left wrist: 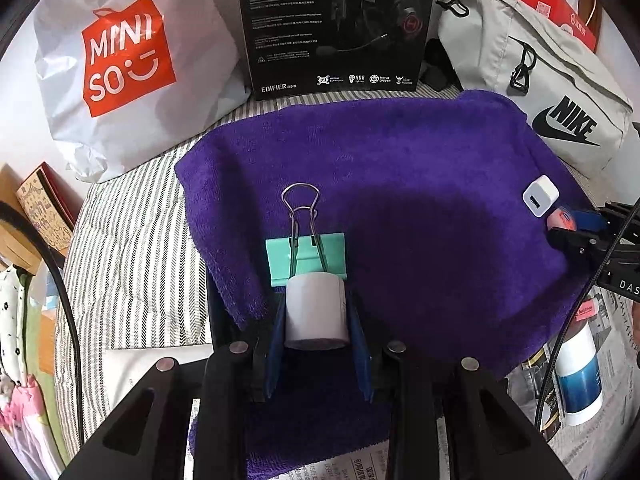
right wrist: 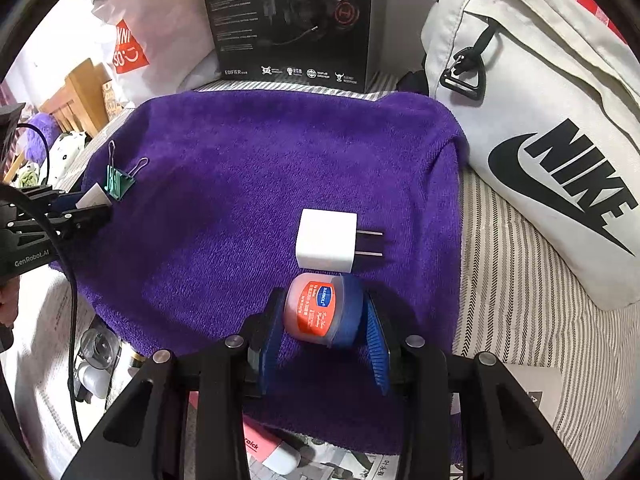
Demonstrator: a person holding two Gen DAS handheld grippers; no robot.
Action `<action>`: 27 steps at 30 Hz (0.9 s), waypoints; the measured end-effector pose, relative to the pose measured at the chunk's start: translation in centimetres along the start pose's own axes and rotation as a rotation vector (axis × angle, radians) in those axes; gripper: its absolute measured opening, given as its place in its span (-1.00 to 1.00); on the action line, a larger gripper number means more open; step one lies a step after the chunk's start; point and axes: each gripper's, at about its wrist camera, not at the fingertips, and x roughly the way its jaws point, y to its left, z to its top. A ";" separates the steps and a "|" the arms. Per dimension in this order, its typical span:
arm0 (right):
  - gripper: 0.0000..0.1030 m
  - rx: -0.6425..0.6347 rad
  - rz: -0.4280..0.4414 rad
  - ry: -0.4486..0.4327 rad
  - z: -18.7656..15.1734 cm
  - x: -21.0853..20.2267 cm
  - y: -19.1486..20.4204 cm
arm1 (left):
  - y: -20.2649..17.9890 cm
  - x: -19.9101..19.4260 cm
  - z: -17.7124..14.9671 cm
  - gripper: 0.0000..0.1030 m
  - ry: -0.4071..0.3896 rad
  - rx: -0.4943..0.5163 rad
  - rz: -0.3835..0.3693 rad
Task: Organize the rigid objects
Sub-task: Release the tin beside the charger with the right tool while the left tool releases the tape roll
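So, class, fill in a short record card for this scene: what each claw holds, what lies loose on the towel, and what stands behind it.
left claw: shut on white paper roll, right behind the green binder clip
right claw: shut on small jar with orange label and blue lid
loose on purple towel: green binder clip, white charger plug
charger position: just ahead of the jar, prongs pointing right
behind towel: black headset box, white Nike bag, Miniso bag
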 end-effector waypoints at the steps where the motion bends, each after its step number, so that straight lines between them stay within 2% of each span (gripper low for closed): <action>1: -0.23 0.002 0.001 -0.003 0.0 0.0 0.0 | -0.1 0.0 0.0 -0.43 -0.001 0.004 0.003; 12: -0.10 0.003 0.040 0.010 -0.3 -0.6 -0.1 | -0.6 -0.6 -0.9 -0.43 0.009 0.027 0.015; 16: 0.01 0.005 0.023 0.011 -0.5 -1.3 -0.2 | -0.5 -0.7 -1.0 -0.43 0.020 0.019 0.013; 21: 0.04 0.046 0.054 -0.005 -0.8 -2.5 -1.0 | -0.5 -0.9 -1.0 -0.37 0.035 0.005 0.016; 24: 0.06 0.056 0.014 -0.016 -1.2 -3.5 -1.2 | -0.4 -1.4 -1.2 -0.26 0.035 -0.019 0.014; 27: 0.06 0.081 0.023 -0.024 -1.7 -4.6 -1.3 | -0.4 -2.4 -1.6 -0.22 0.032 -0.032 -0.002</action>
